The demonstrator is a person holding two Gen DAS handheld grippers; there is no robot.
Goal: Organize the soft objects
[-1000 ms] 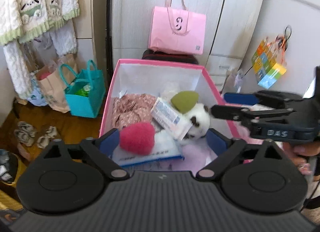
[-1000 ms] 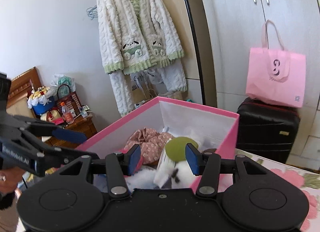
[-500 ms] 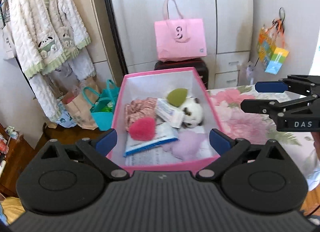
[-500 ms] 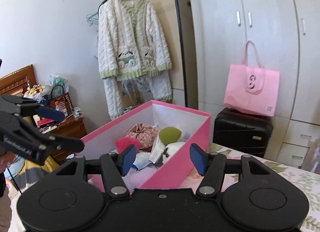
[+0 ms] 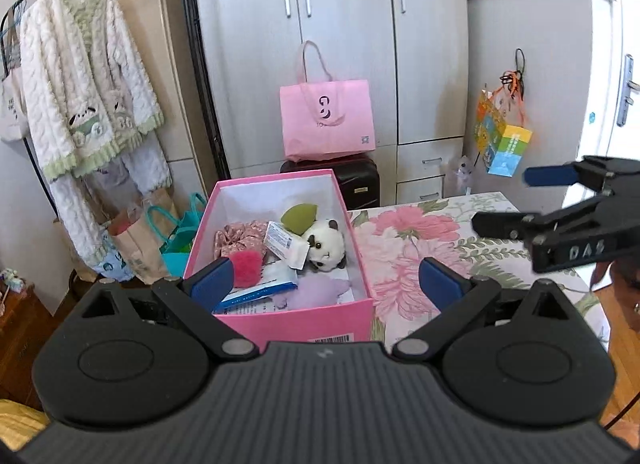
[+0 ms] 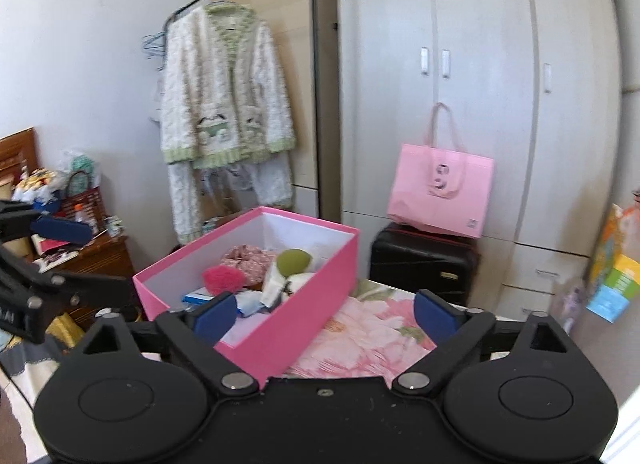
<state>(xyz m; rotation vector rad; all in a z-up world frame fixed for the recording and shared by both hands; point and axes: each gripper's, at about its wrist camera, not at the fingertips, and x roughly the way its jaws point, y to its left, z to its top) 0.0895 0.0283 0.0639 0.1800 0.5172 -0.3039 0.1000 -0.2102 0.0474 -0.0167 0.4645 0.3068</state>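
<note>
An open pink box [image 5: 280,328] stands on the flowered table. Inside lie a panda plush [image 5: 328,246], a green sponge [image 5: 298,217], a pink fluffy puff [image 5: 246,264], a floral cloth [image 5: 236,236], a white packet [image 5: 286,244] and a lilac plush [image 5: 320,290]. My left gripper [image 5: 326,282] is open and empty, back from the box's near wall. My right gripper [image 6: 324,316] hovers off the pink box [image 6: 304,304] to the right, its jaws opening wide with nothing between them. From the left wrist view the right gripper [image 5: 516,199] shows above the tablecloth.
The flowered tablecloth [image 5: 420,248] spreads right of the box. Behind stand a black suitcase [image 5: 360,179] with a pink tote bag [image 5: 326,119] and grey wardrobes. A fleece jacket [image 5: 84,103] hangs on a rack at left, bags [image 5: 176,236] below. A colourful bag [image 5: 502,143] hangs at right.
Both grippers have drawn back and up from the box, which now looks smaller and farther. The right gripper's jaws have spread much wider. The left jaws stay wide.
</note>
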